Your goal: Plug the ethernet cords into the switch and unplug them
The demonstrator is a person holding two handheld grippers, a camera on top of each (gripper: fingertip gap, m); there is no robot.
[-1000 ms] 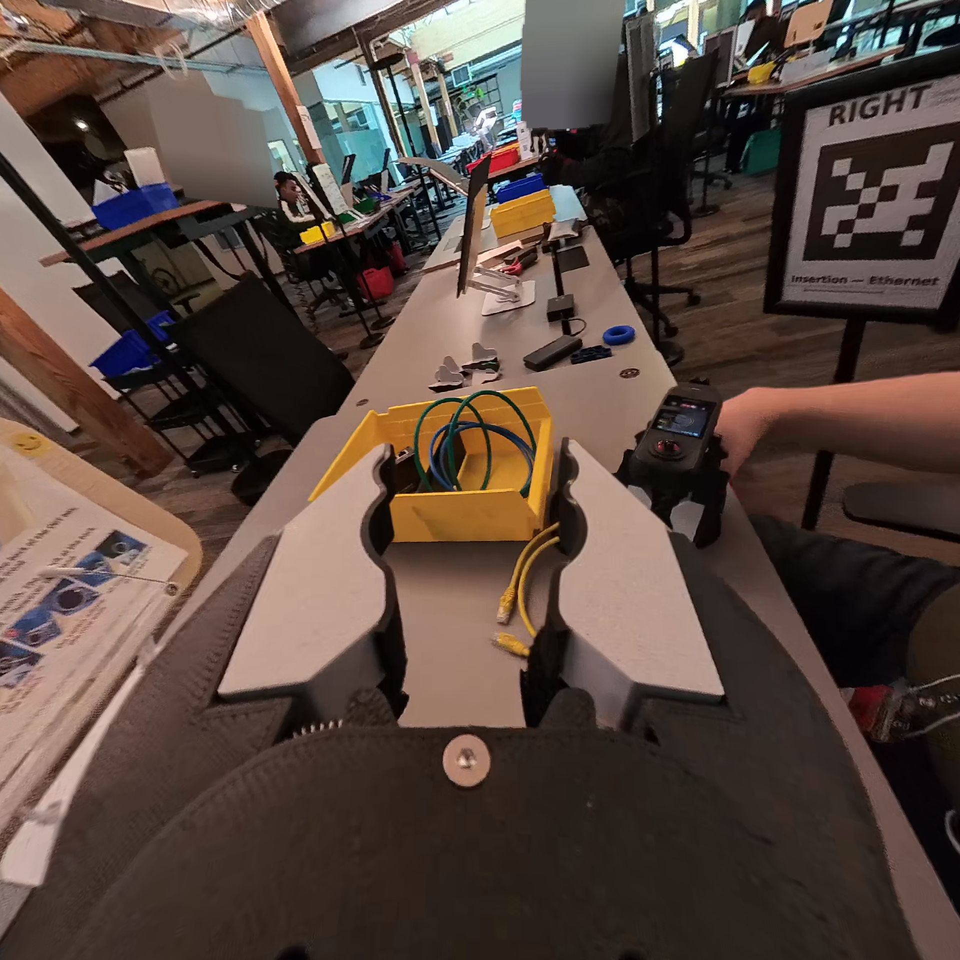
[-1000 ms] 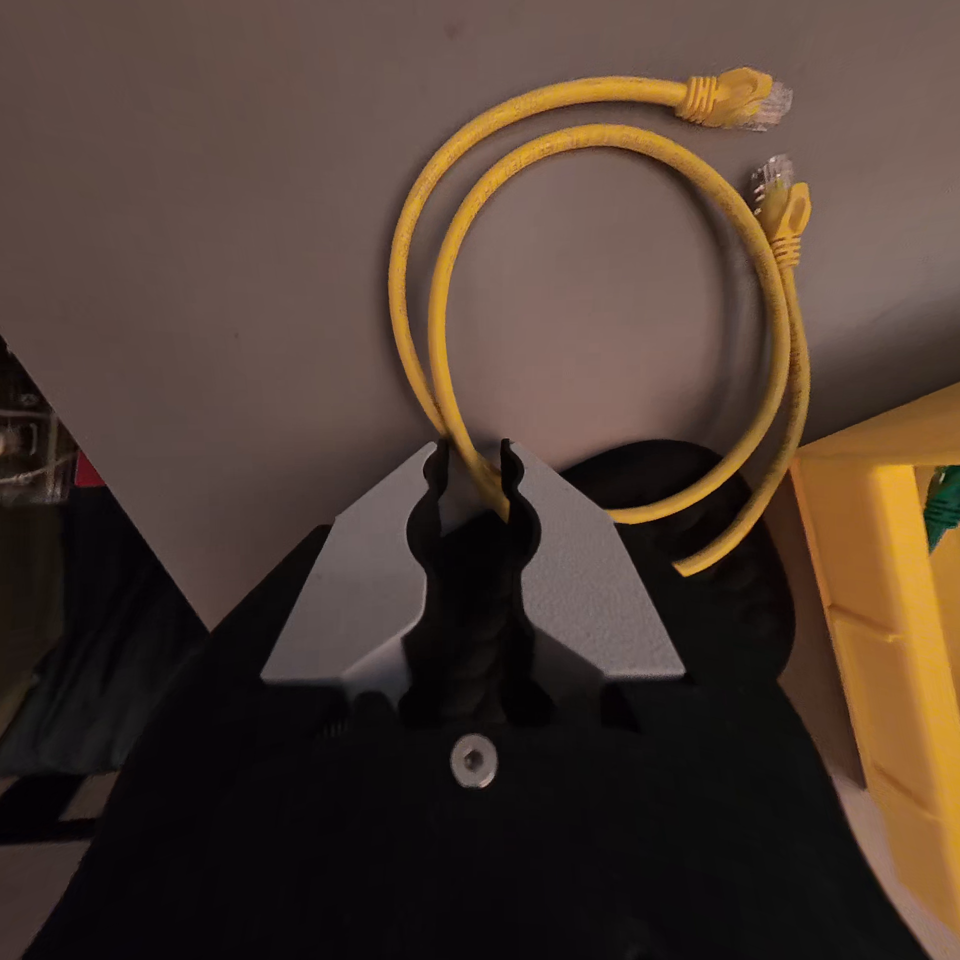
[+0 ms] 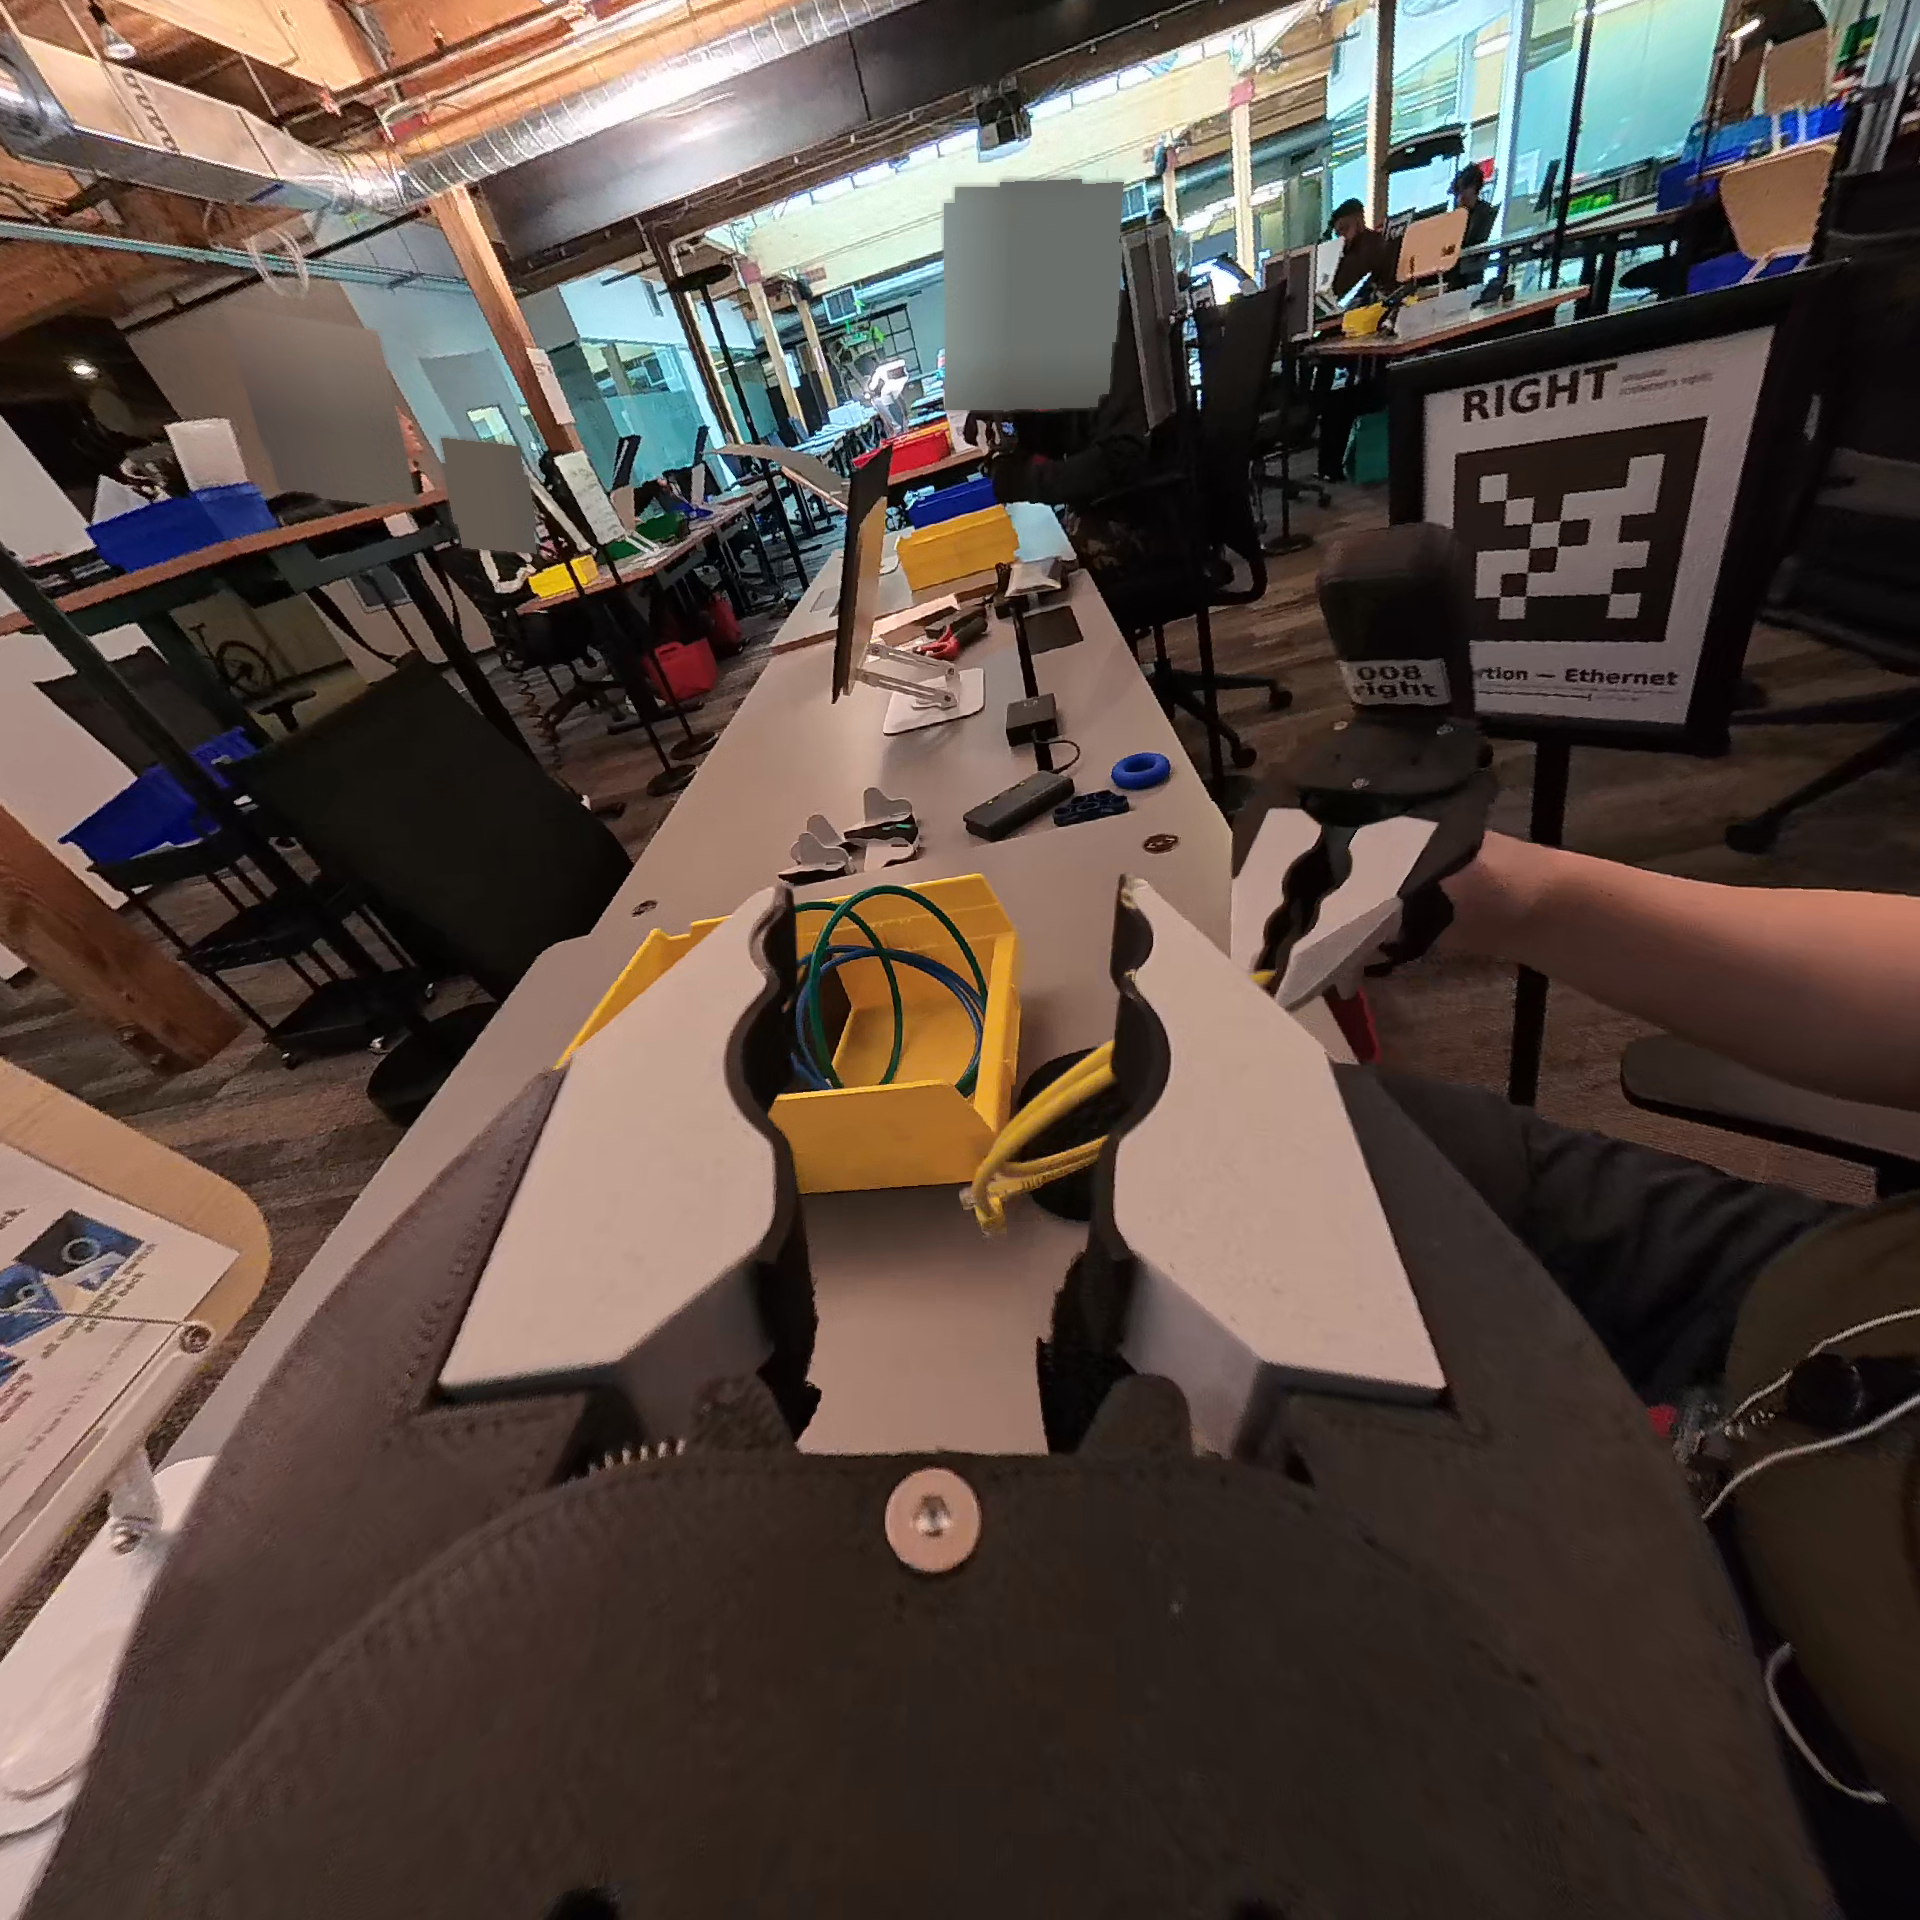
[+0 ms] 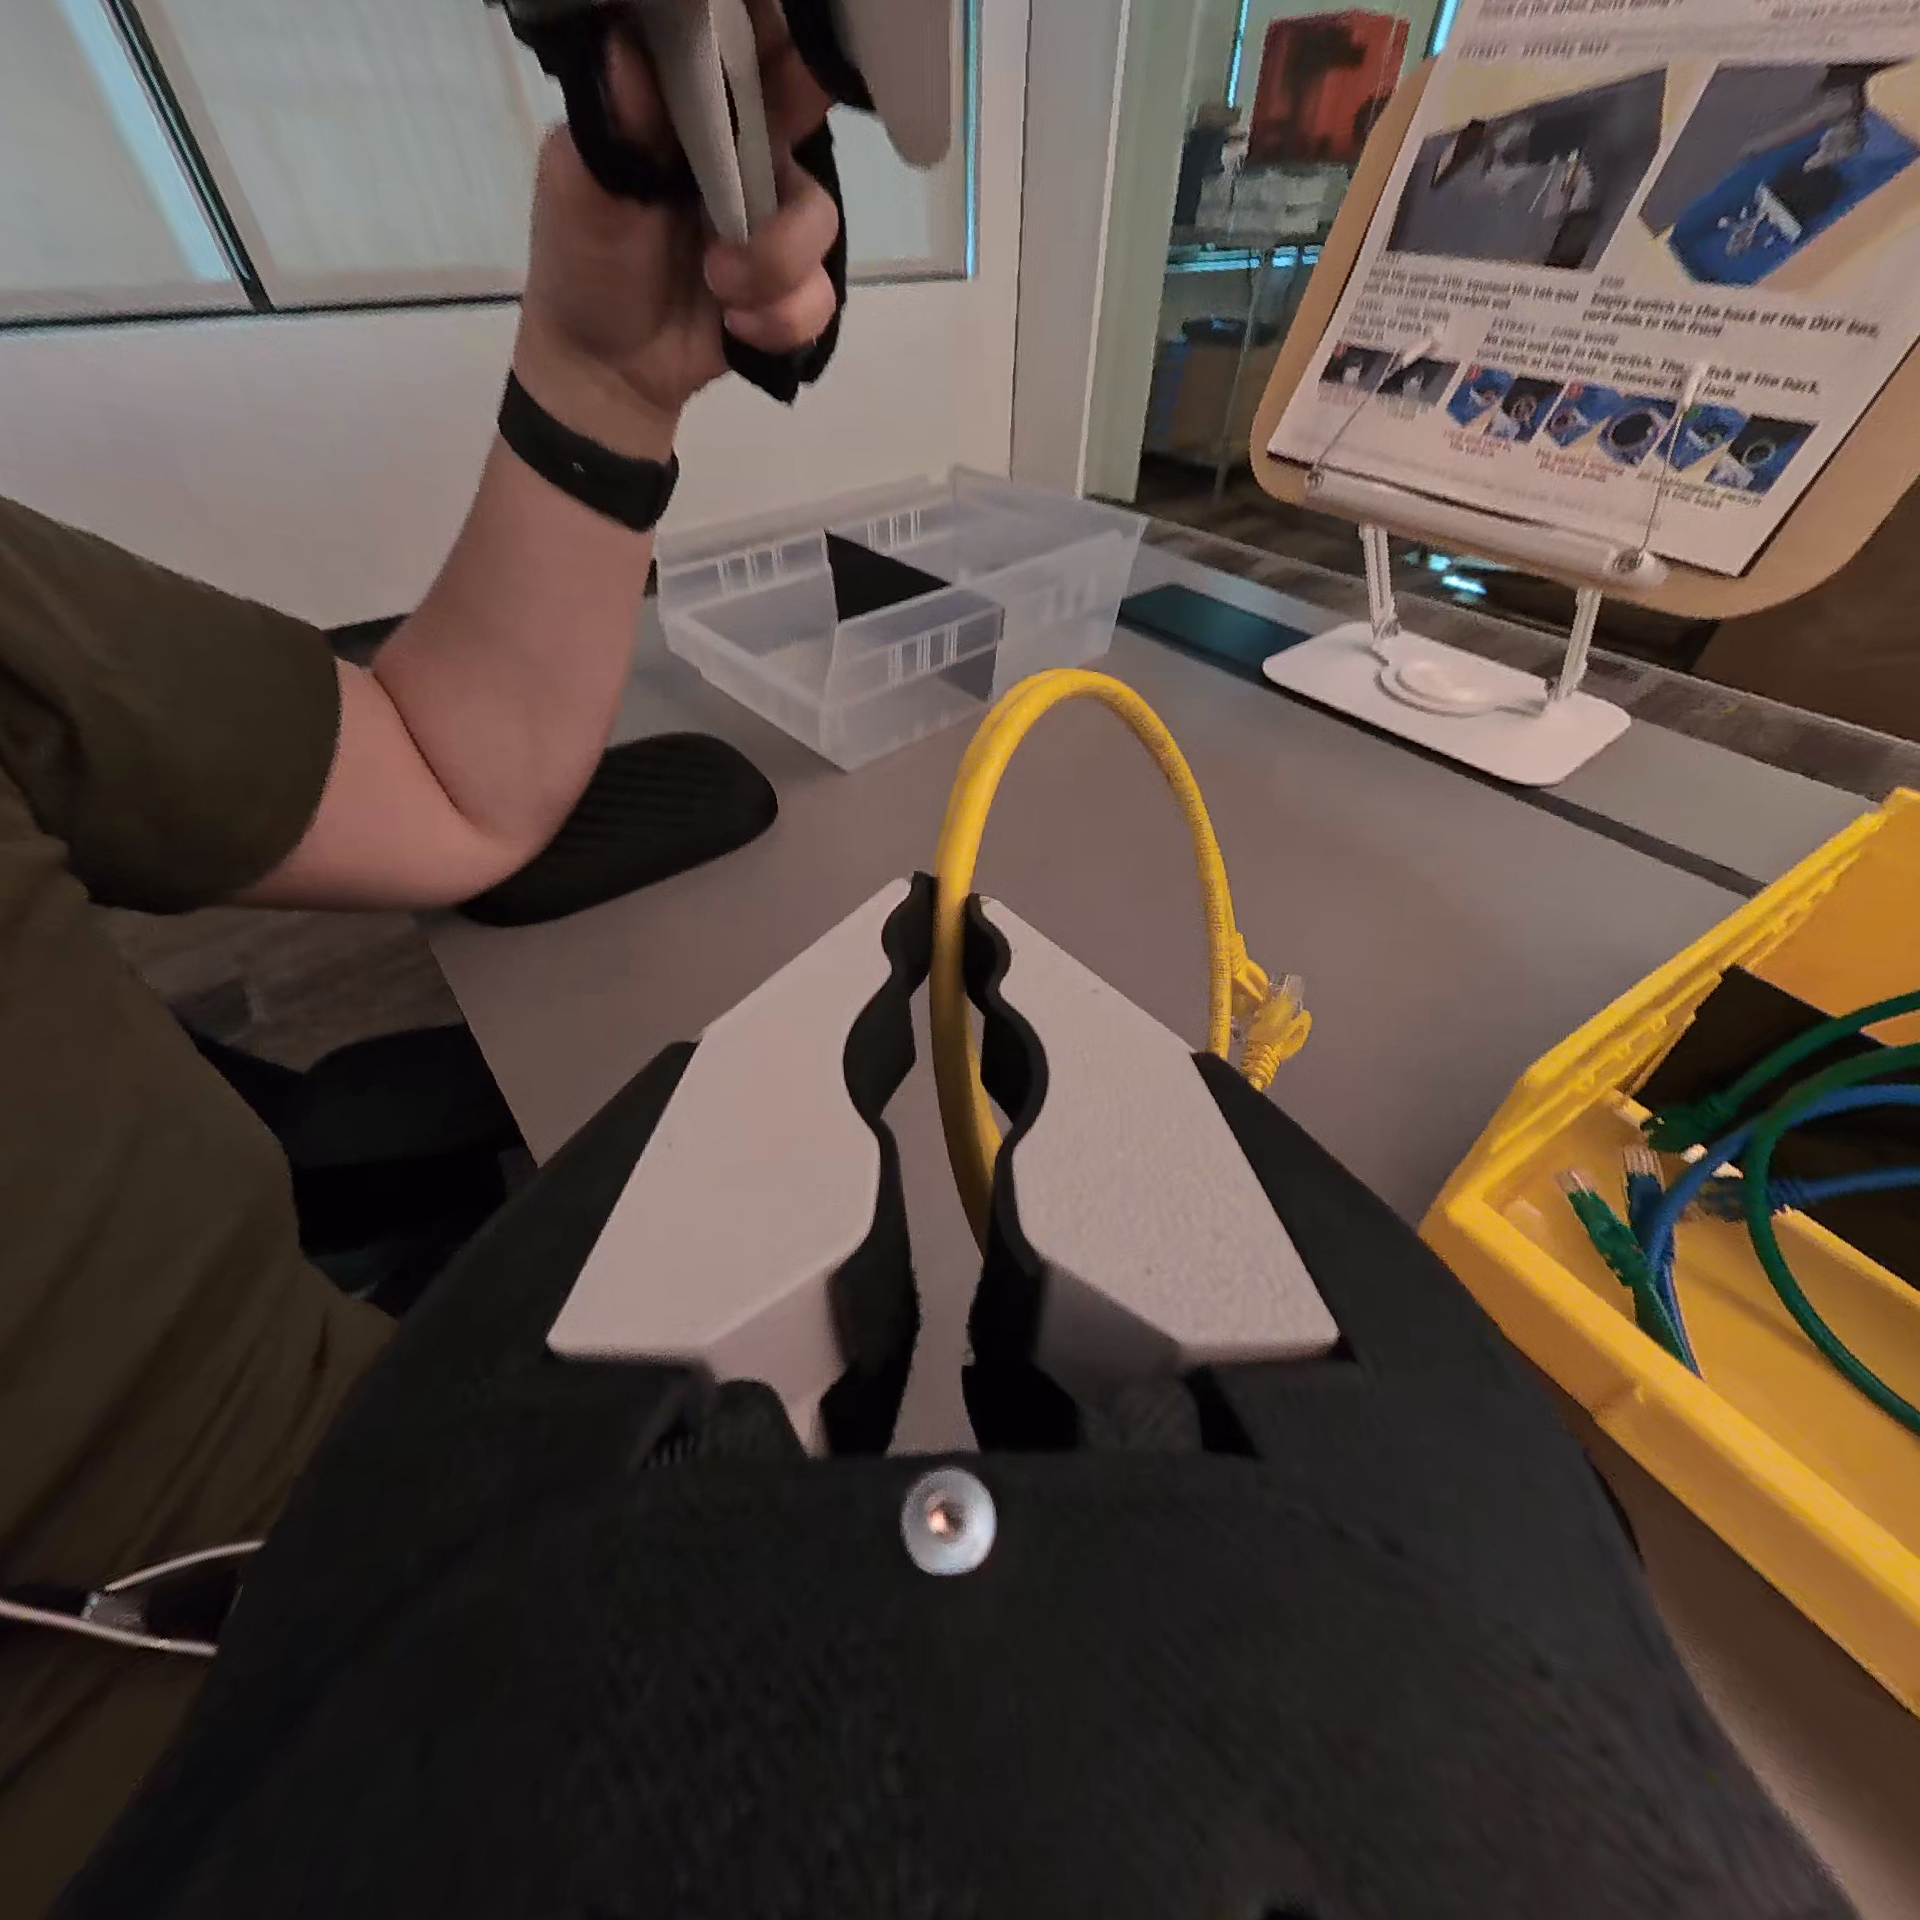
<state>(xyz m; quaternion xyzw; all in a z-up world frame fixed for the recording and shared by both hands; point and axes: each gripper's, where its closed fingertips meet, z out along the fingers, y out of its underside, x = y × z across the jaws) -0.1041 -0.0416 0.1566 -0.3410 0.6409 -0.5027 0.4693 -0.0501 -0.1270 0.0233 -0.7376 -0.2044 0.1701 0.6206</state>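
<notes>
While the yellow cord (image 4: 1174, 790) is clamped mid-loop in the right tool (image 4: 945, 914), raised off the worktop (image 4: 1403, 883) beside the yellow bin (image 4: 1538, 1288), 1 plug end should be regripped close behind its connector. The left tool (image 3: 945, 935), spread apart and empty, is held high by a bent arm.

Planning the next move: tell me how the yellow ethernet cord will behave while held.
The yellow ethernet cord, pinched in the right gripper, holds its loop, so probably springy, not limp. Its plug ends hang free and may swing. It looks light.
</notes>
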